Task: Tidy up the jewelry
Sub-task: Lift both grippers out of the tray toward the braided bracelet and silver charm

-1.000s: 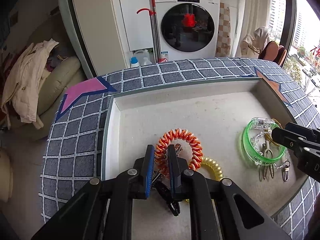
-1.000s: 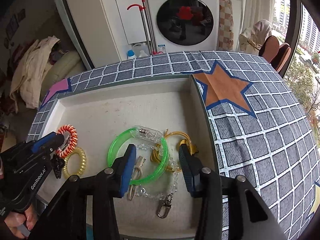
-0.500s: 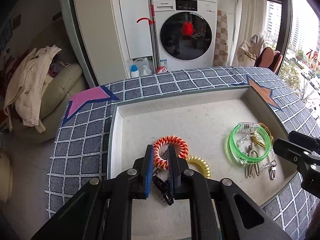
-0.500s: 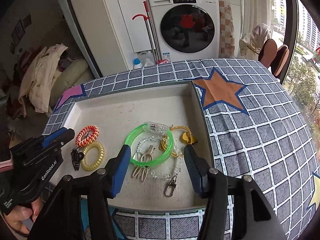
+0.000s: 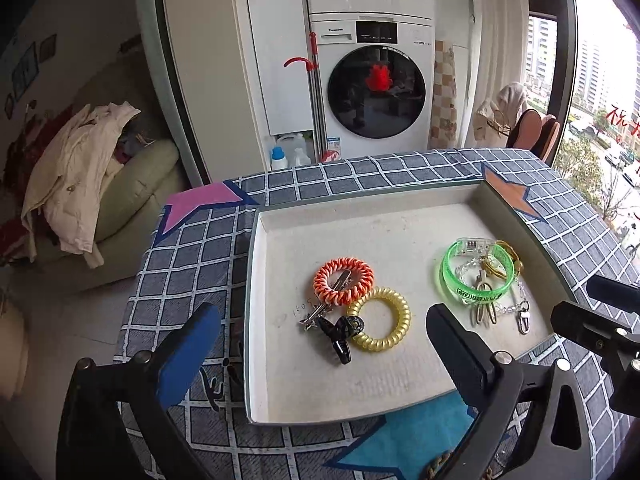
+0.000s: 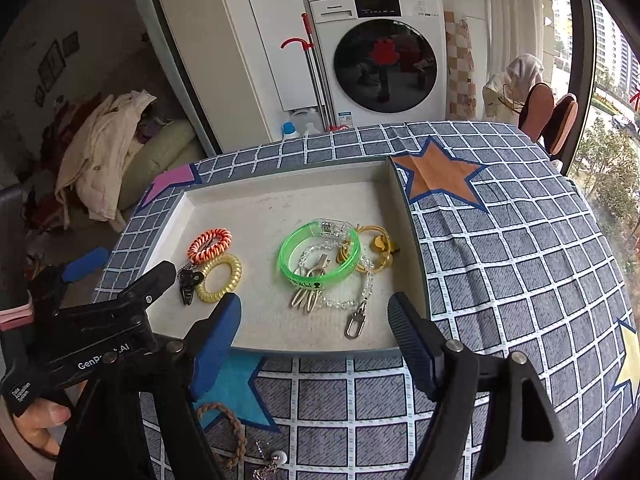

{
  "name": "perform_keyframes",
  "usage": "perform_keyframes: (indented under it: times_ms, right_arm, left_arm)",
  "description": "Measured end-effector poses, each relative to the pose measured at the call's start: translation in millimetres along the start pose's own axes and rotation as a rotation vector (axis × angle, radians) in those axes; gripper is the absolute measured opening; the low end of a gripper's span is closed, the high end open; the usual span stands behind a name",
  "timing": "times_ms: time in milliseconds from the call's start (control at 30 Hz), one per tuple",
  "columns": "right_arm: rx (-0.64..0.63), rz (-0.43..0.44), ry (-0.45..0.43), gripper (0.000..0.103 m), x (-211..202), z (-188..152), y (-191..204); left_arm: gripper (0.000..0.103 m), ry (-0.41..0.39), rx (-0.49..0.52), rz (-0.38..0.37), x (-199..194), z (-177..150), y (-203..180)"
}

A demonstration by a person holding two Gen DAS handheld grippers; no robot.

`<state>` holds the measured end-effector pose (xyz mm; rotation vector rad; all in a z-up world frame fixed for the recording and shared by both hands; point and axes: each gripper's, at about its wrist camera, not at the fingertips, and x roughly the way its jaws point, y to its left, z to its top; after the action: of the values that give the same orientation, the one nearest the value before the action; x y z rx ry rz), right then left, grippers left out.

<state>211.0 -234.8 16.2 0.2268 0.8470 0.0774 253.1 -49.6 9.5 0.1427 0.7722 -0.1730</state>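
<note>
- Laundry corner behind, white front-load washing machine (image 5: pixel 376 92); table under grey checked cloth with coloured stars (image 6: pixel 500 248).
- Shallow white rectangular tray (image 5: pixel 256 280) on cloth.
- Left gripper (image 5: pixel 320 340) jaws just opened wide, empty; right gripper (image 6: pixel 314 334) also just opening, nothing between.
- In tray: translucent green plastic bangle (image 5: pixel 476 276) right; orange spiral coil band (image 5: pixel 343 274) touching yellow spiral coil band (image 5: pixel 380 318) left.

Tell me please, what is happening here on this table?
A person is sorting jewelry into a shallow tray with a claw in each hand. The left claw and right claw have both just been opening and hold nothing. In the tray lie an orange coil bracelet, a yellow coil bracelet and a green bangle. A braided brown bracelet waits outside on the tablecloth.
</note>
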Motion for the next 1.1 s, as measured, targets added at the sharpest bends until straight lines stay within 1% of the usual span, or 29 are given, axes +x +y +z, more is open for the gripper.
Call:
perform_keyframes:
  times_ms: [67, 133, 267, 333, 467, 567, 833, 933, 1100]
  right_arm:
    - [0.002, 0.008, -0.01, 0.081, -5.9, -4.6, -0.8]
    - [0.008, 0.024, -0.026, 0.088, -12.6, -10.5, -2.1]
    - [0.005, 0.048, -0.063, 0.089, -27.0, -23.7, -2.5]
    - [-0.006, 0.057, -0.068, 0.089, -32.5, -31.0, -0.8]
    - [-0.042, 0.059, -0.003, 0.089, -35.7, -46.5, 4.3]
    - [-0.056, 0.048, 0.02, 0.089, -37.5, -62.9, 6.6]
    - [-0.063, 0.017, 0.103, 0.09, -30.0, -103.1, -1.3]
    - [-0.075, 0.004, 0.122, 0.09, -27.3, -111.5, -1.3]
    - [-0.121, -0.013, 0.13, 0.09, -24.9, -116.0, 4.7]
  left_arm:
    - [0.103, -0.003, -0.004, 0.006, -6.1, -3.2, 3.5]
    - [0.103, -0.003, -0.012, -0.001, -12.3, -7.4, 7.4]
    - [0.103, -0.001, -0.015, -0.005, -25.0, -19.8, 10.7]
    - [0.103, 0.015, -0.004, -0.032, -30.0, -27.5, 9.9]
    - [0.103, 0.032, 0.001, -0.05, -39.0, -44.0, 4.5]
    - [0.103, 0.054, 0.008, -0.063, -41.3, -58.5, -0.6]
    - [0.103, 0.15, 0.004, -0.076, -28.2, -95.4, -9.5]
    - [0.103, 0.167, 0.001, -0.082, -25.1, -100.7, -11.3]
    - [0.103, 0.189, -0.011, -0.107, -20.1, -99.8, -16.9]
